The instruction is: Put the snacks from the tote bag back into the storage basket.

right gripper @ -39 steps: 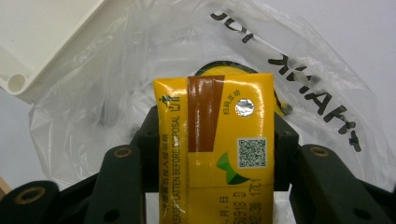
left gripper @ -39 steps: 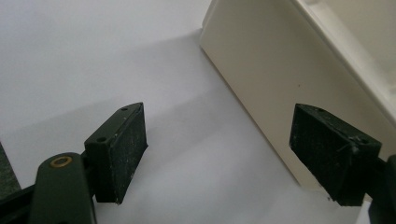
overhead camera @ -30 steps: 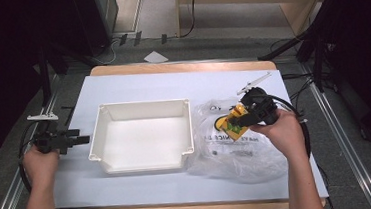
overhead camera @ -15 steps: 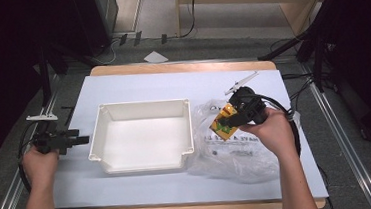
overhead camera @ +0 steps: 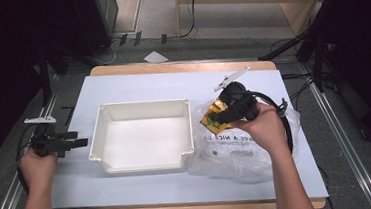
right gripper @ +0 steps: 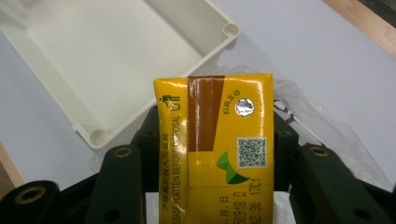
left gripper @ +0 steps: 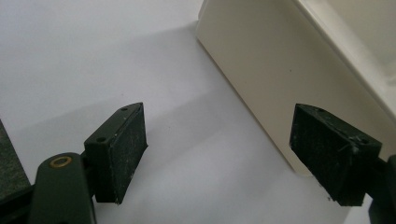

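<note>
A yellow drink carton (right gripper: 215,144) with a brown stripe and a foil straw spot sits between the jaws of my right gripper (overhead camera: 223,112), which is shut on it. In the high view the carton (overhead camera: 213,121) hangs above a clear plastic bag (overhead camera: 237,150), just right of the white tray (overhead camera: 143,160). The tray's near corner (right gripper: 98,135) lies ahead of the carton in the right gripper view. My left gripper (overhead camera: 78,141) rests open on the table at the tray's left side, its pads (left gripper: 123,149) spread wide with nothing between them; the tray's outer wall (left gripper: 261,70) is close ahead.
The table has a pale blue top (overhead camera: 137,85) with a wooden edge (overhead camera: 170,65) at the back. The crumpled printed bag covers the right front part. Cables (overhead camera: 285,126) loop beside the right hand. Floor rails run along both sides of the table.
My right gripper has carried the yellow carton leftward from over the bag toward the tray's right rim. The left gripper has stayed where it was.
</note>
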A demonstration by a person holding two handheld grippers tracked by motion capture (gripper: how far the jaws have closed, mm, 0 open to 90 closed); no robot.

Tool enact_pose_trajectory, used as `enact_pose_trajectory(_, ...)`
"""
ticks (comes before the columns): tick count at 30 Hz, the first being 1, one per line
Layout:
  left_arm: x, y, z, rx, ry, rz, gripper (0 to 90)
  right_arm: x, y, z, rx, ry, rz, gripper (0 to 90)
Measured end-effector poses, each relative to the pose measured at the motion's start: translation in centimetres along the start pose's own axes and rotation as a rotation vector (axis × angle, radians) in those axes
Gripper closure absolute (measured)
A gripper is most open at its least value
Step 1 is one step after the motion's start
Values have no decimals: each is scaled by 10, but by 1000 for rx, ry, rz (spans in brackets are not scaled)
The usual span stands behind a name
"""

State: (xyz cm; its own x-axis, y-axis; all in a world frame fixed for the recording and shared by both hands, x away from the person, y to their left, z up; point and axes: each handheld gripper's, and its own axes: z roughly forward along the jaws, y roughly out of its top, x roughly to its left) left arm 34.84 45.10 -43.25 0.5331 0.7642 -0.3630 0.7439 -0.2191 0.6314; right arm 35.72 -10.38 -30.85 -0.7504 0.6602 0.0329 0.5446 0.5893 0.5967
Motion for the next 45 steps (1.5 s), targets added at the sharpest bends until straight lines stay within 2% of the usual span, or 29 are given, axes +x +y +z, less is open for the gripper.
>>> enact_pose_trajectory(8, -2, -2, -1, 0, 1, 4, 198, 6, 13, 3, -22, 17, -26, 543)
enact_pose_trajectory(17, -3, -5, -3, -6, 4, 7, 198, 12, 24, 9, -21, 48, -47, 543)
enact_pose_trajectory(25, -3, -7, -5, -13, 2, 4, 198, 19, 34, 13, -32, 58, -41, 543)
enact_pose_trajectory(35, -3, -10, -7, -13, 7, -4, 198, 33, 44, 17, -42, 67, -86, 543)
enact_pose_trajectory(45, -3, -10, -8, -11, 8, -2, 198, 41, 58, 28, -47, 87, -136, 542)
